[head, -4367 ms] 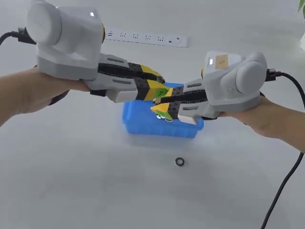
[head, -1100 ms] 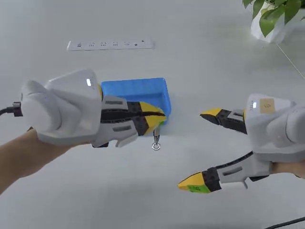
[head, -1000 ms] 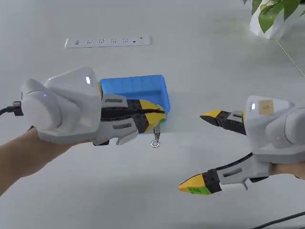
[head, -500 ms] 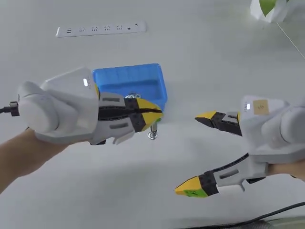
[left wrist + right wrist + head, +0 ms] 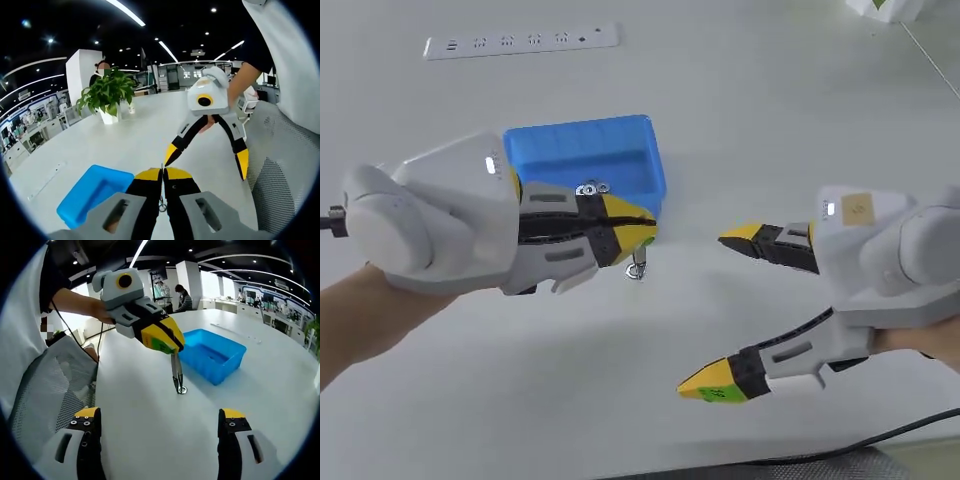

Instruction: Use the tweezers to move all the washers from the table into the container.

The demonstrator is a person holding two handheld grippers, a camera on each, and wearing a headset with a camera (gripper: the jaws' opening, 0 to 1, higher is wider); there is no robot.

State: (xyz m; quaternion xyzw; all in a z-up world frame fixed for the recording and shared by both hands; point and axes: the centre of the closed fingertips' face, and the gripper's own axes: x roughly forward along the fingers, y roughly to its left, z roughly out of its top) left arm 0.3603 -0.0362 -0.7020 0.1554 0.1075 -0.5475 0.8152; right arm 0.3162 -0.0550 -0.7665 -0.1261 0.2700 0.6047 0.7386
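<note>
My left gripper (image 5: 650, 228) is shut on metal tweezers (image 5: 638, 260) that point down at the white table. The tweezers' tips are at a small metal washer (image 5: 637, 271), just in front of the blue container (image 5: 582, 150); I cannot tell whether it is lifted. Two or three washers (image 5: 592, 189) lie inside the container near its front wall. In the right gripper view the tweezers (image 5: 175, 371) meet the washer (image 5: 182, 389) left of the container (image 5: 215, 357). My right gripper (image 5: 720, 315) hangs open to the right, holding nothing. My left gripper (image 5: 162, 175) faces that open gripper (image 5: 206, 155).
A white power strip (image 5: 520, 42) lies at the far edge of the table. A potted plant (image 5: 107, 95) stands further along the table. A black cable (image 5: 880, 440) runs by the table's near edge. A mesh chair (image 5: 45, 385) stands beside the table.
Since 4.4 s ago both grippers left the container; the right one opened and moved right, and the tweezers came down to the washer. Over the last second mainly the camera has shifted.
</note>
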